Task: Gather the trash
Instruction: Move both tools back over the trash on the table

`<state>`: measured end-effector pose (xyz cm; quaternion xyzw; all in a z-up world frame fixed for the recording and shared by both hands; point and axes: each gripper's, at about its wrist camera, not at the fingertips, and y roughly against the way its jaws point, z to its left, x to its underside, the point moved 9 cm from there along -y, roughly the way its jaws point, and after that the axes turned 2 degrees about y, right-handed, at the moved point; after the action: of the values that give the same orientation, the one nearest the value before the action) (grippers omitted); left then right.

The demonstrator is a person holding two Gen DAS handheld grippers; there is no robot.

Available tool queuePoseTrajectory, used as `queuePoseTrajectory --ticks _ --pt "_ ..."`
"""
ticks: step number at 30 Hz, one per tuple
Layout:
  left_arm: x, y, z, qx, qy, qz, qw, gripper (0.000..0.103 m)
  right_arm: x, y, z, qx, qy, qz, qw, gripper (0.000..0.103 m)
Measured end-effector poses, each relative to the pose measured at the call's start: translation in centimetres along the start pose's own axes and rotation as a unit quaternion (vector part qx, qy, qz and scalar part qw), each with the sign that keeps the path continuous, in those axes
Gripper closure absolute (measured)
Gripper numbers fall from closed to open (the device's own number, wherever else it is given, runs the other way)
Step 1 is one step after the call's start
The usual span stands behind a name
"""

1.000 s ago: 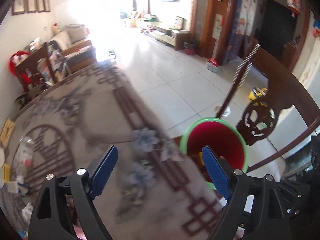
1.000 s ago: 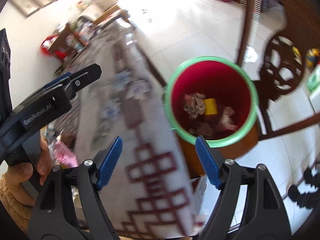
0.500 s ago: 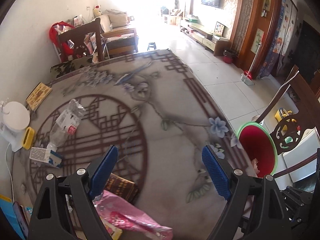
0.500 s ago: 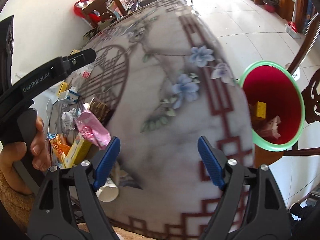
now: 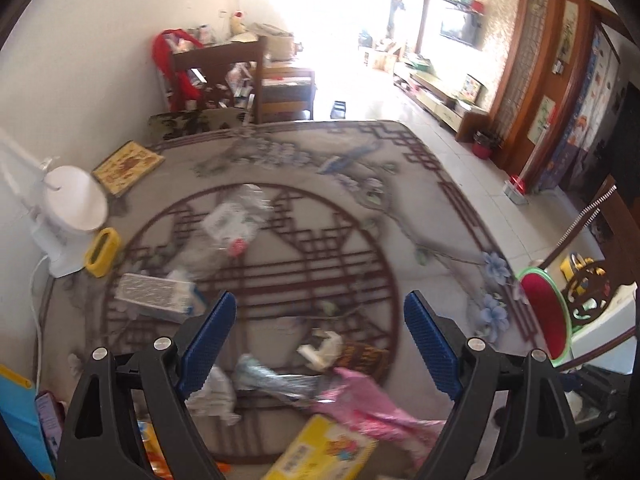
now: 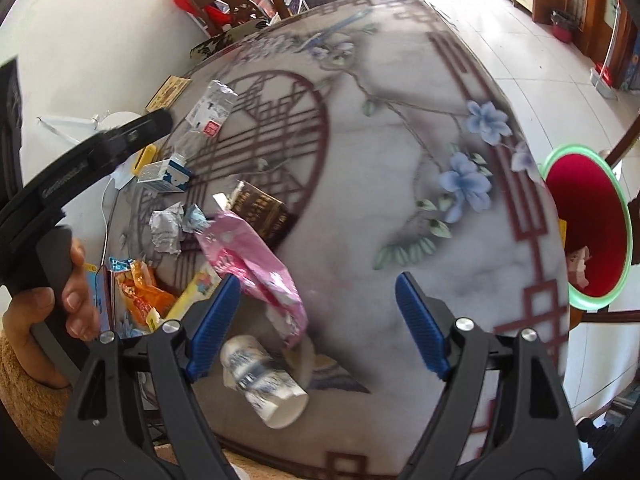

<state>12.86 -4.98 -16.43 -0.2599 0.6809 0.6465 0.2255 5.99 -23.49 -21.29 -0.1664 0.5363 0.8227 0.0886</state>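
Trash lies on the patterned table (image 6: 400,128): a pink wrapper (image 6: 252,264), a paper cup (image 6: 264,384) on its side, crumpled foil (image 6: 168,224), a brown packet (image 6: 260,210), a milk carton (image 6: 164,172), a crushed clear bottle (image 6: 208,108) and an orange snack bag (image 6: 140,296). The red bin with a green rim (image 6: 588,220) stands off the table's right edge and holds some trash. My left gripper (image 5: 320,336) is open and empty above the pink wrapper (image 5: 372,404) and a yellow box (image 5: 324,452). My right gripper (image 6: 316,320) is open and empty over the cup.
A white fan (image 5: 72,208), a yellow object (image 5: 102,252) and a framed picture (image 5: 128,166) sit at the table's left. Wooden chairs stand behind the table (image 5: 216,76) and beside the bin (image 5: 592,292). Tiled floor (image 5: 480,168) lies to the right.
Both grippers have swung from the bin back over the table toward the trash pile at the near left. Both stay open and empty.
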Motion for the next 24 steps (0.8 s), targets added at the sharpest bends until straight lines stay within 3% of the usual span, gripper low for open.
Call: queuePoseTrajectory --ticks 4,11,18,22,24 --pt "1.4 1.2 6.9 -0.042 0.036 -0.003 0.9985 0.021 -1.1 -1.0 2.2 0.005 0.017 0.0 1.0 0.025" --pt "6.6 1.4 16.5 -0.086 0.095 0.045 0.9908 0.021 -2.8 -6.1 7.4 0.005 0.065 0.036 0.997 0.025" --pt "8.8 1.4 20.7 -0.09 0.112 0.066 0.9874 0.021 -5.2 -11.6 10.4 0.052 0.111 0.063 0.99 0.025" --pt "7.8 0.4 21.1 -0.064 0.122 0.068 0.9881 0.021 -5.8 -13.6 10.7 0.1 0.162 0.078 0.979 0.025" --pt "6.9 -0.6 20.7 -0.052 0.129 0.065 0.9881 0.021 -5.6 -14.3 9.6 0.108 0.151 0.092 0.978 0.025"
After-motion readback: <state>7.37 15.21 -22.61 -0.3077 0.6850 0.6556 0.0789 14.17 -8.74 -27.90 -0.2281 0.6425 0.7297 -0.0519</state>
